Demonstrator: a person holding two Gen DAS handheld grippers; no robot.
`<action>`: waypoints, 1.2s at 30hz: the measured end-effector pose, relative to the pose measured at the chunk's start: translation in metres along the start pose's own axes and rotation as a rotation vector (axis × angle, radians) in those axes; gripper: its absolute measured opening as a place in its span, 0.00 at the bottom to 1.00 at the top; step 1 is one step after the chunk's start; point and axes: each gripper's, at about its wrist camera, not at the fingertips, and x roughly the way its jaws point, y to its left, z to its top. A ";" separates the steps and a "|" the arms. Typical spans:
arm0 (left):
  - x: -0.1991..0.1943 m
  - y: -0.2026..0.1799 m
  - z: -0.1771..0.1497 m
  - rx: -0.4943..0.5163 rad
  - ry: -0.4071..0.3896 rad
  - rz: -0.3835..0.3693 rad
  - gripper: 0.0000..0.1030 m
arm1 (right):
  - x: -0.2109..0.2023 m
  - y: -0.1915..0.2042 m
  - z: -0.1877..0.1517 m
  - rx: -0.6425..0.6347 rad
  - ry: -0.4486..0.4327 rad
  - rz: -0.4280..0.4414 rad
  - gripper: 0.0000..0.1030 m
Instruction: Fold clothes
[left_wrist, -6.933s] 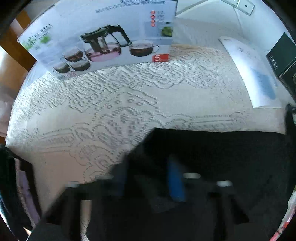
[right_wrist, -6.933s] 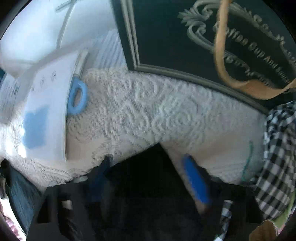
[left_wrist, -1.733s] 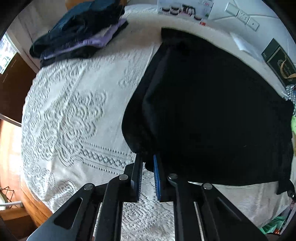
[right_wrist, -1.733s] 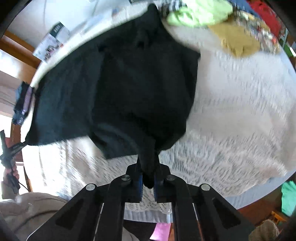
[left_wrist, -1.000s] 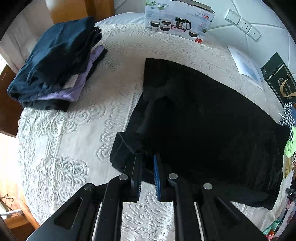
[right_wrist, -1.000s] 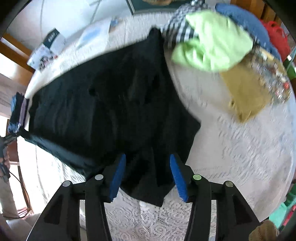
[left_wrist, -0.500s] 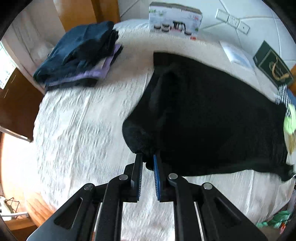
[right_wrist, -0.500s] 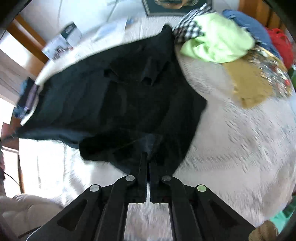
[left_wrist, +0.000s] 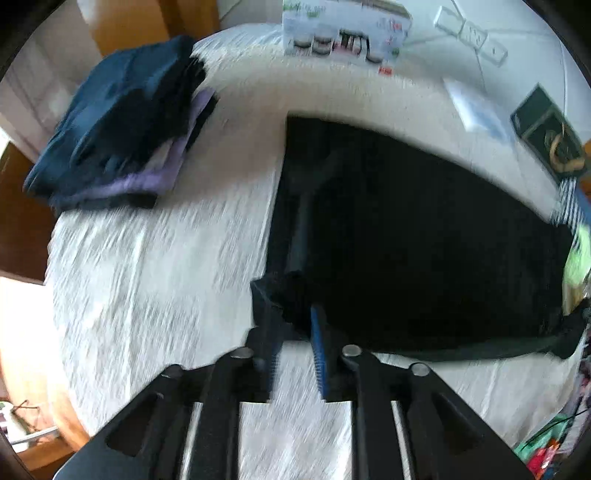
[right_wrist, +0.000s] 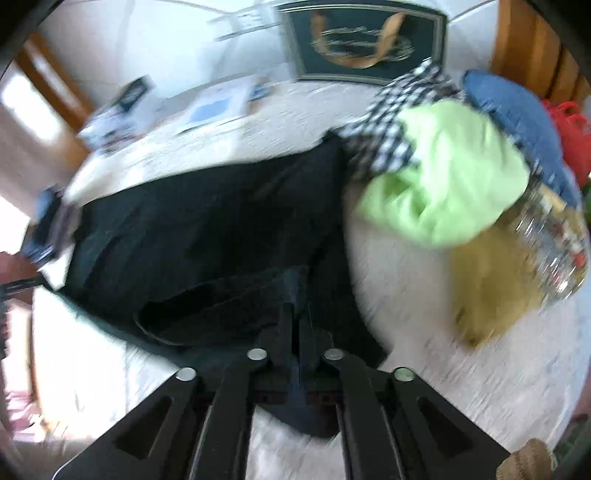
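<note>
A black garment (left_wrist: 424, 240) lies spread on the white lace bedspread (left_wrist: 155, 280). In the left wrist view my left gripper (left_wrist: 295, 325) is at its near left corner with the jaws a little apart; the bunched corner sits between the blue pads, and the frame is blurred. In the right wrist view the same black garment (right_wrist: 207, 229) shows, and my right gripper (right_wrist: 297, 314) is shut on a fold of its near edge, holding it just above the bed.
A pile of folded dark blue and purple clothes (left_wrist: 125, 133) lies at the far left. A tea-set box (left_wrist: 343, 33) stands at the back. Unfolded clothes are heaped at the right: checked (right_wrist: 388, 122), lime green (right_wrist: 443, 177), blue (right_wrist: 517, 122), mustard (right_wrist: 487, 288). A dark green box (right_wrist: 365, 40) stands behind.
My left gripper's jaws have parted a little around the garment corner and the corner has dropped lower. My right gripper stays shut on the near edge and has moved forward over the garment.
</note>
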 end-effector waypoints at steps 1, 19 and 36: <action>-0.004 -0.001 0.012 -0.001 -0.030 0.017 0.41 | 0.002 -0.003 0.006 0.013 -0.001 -0.011 0.15; 0.044 0.019 -0.067 0.004 -0.058 0.091 0.60 | 0.000 -0.041 -0.099 0.216 0.071 0.026 0.51; 0.049 0.010 -0.086 0.043 -0.084 0.059 0.06 | 0.028 -0.025 -0.094 0.167 0.120 -0.011 0.03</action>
